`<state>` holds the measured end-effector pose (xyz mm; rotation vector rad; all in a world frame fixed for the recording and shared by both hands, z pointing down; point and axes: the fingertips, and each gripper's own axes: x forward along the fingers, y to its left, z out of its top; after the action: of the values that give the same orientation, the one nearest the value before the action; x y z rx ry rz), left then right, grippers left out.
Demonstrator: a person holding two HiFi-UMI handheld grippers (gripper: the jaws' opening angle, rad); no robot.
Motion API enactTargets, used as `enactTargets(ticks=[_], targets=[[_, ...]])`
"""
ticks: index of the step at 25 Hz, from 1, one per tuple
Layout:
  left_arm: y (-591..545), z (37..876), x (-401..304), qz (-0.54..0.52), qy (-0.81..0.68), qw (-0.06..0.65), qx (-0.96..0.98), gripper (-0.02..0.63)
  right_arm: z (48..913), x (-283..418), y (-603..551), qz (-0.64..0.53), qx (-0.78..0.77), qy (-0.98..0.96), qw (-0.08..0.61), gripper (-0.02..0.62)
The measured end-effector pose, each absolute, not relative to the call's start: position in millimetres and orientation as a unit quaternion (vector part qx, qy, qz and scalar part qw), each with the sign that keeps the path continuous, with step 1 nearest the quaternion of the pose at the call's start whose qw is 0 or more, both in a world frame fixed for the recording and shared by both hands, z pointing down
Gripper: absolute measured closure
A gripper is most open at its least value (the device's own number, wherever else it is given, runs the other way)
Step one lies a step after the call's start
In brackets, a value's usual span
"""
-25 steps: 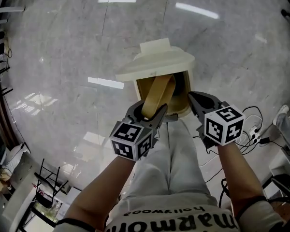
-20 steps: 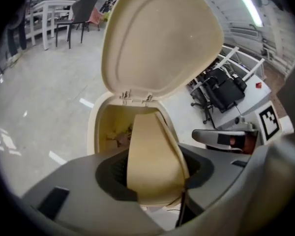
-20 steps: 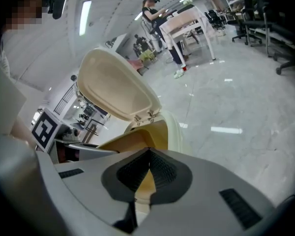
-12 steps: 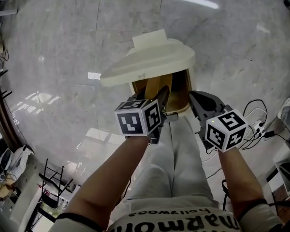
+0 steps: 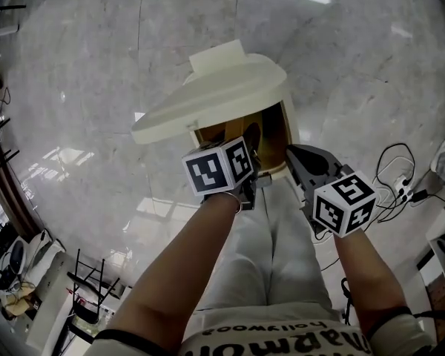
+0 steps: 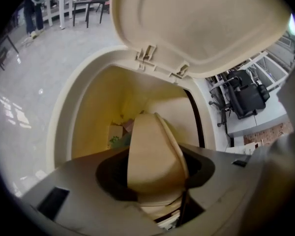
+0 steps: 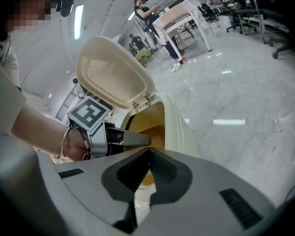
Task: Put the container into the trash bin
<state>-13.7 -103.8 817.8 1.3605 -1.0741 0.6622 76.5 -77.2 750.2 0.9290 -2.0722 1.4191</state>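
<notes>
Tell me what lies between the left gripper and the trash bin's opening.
The tan container, held in the left gripper's jaws and pointing into the open trash bin; the left gripper view shows it.

Two grippers (image 5: 250, 138) (image 5: 291, 151), one bin (image 5: 215, 95), seemingly one container (image 6: 155, 156).

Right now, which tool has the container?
The left tool: its jaws grip the tan container over the open trash bin. The right tool is shut and empty.
</notes>
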Motion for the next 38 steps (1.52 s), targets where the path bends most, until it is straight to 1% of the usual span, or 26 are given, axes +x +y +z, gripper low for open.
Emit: enactTargets(ticks=[1,3,6,10,19,21,25,26,27,29,30,31,36,38], targets=[[-104,820,-13,0.281,-0.467,0.605,0.581,0.39,751,77,-76,0.517,0.338,-0.752,0.229,0.594],[-104,823,-9,0.285,-0.466,0.605,0.579,0.357,753,80,-75,0.519,0.34,-0.751,0.228,0.594],[-102,823,-8,0.294,-0.459,0.599,0.587,0.353,754,85,-75,0.515,0.349,-0.749,0.229,0.595],[-100,823,-3,0.291,-0.441,0.611,0.59,0.284,754,86,-75,0.516,0.351,-0.747,0.228,0.594],[-95,802,4,0.273,-0.413,0.621,0.607,0.282,741,84,-78,0.512,0.363,-0.745,0.227,0.594],[-97,787,14,0.244,-0.389,0.634,0.622,0.279,734,84,-80,0.511,0.369,-0.743,0.225,0.594],[-103,743,34,0.132,-0.32,0.672,0.655,0.281,714,81,-80,0.524,0.379,-0.733,0.213,0.594],[-102,734,36,0.12,-0.305,0.673,0.663,0.325,708,80,-82,0.525,0.383,-0.731,0.208,0.595],[-101,726,35,0.119,-0.297,0.666,0.674,0.397,702,79,-84,0.523,0.387,-0.732,0.204,0.594],[-102,710,32,0.134,-0.294,0.632,0.704,0.45,687,76,-90,0.512,0.396,-0.736,0.199,0.594],[-102,701,30,0.14,-0.297,0.616,0.716,0.52,679,74,-92,0.506,0.4,-0.738,0.199,0.594],[-102,692,28,0.142,-0.302,0.605,0.723,0.56,669,73,-92,0.502,0.404,-0.739,0.199,0.594],[-105,639,11,0.119,-0.33,0.587,0.729,0.56,617,68,-93,0.484,0.429,-0.736,0.199,0.595],[-111,615,1,0.105,-0.343,0.573,0.737,0.6,595,66,-98,0.477,0.448,-0.731,0.194,0.595]])
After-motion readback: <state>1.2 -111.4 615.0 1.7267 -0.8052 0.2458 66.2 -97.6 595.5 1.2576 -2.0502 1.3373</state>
